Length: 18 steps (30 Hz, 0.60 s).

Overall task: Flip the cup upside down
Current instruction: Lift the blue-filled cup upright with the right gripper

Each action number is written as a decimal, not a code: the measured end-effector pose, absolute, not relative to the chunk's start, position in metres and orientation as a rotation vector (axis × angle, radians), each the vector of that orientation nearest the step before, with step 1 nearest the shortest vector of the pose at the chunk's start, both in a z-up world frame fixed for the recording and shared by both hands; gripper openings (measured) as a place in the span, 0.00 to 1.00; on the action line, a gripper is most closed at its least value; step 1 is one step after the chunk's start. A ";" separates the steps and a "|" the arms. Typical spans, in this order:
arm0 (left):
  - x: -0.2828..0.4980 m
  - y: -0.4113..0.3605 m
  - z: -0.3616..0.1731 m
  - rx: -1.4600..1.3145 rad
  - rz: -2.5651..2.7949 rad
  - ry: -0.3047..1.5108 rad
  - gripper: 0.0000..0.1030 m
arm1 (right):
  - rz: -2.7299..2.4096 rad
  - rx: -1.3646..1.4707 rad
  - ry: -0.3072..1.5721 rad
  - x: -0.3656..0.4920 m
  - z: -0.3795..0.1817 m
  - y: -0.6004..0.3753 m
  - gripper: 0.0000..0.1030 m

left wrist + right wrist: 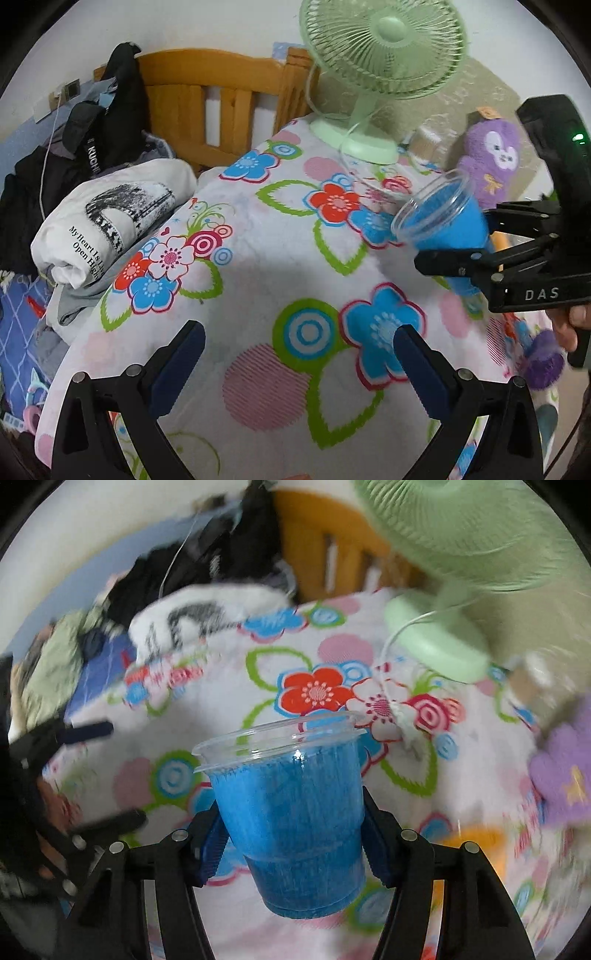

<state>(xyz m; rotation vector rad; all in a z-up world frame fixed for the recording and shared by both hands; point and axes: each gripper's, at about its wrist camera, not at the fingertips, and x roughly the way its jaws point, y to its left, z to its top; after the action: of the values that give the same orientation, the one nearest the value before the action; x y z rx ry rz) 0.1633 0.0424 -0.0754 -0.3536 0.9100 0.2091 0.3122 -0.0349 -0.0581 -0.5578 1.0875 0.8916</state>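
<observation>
Gripping the clear cup (291,812) with its blue lining, the right gripper (295,842) holds it tilted above the floral blanket (258,236); "DAS" is printed on its body. The left gripper (299,354) hangs spread, holding nothing.

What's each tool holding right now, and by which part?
Right tool grips the blue cup by its lower side walls, lifted off the floral cloth. Left tool is open, holding nothing.
</observation>
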 end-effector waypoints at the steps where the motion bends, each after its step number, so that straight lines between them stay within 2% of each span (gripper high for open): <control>1: 0.159 0.040 -0.073 -0.350 0.200 0.904 1.00 | 0.883 -0.537 1.080 0.304 -0.053 -0.037 0.64; 9: 0.096 0.025 -0.058 -0.328 0.112 0.841 1.00 | 0.691 -0.012 1.100 0.216 -0.025 -0.084 0.64; 18: 0.024 0.012 -0.067 -0.257 0.063 0.849 1.00 | 0.510 0.201 1.076 0.133 -0.041 -0.105 0.64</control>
<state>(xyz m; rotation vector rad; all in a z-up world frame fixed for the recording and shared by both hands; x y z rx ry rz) 0.0243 0.0116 -0.0668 -0.2569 0.8492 0.0633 0.1330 -0.1050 -0.0410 0.2008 1.0758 0.5103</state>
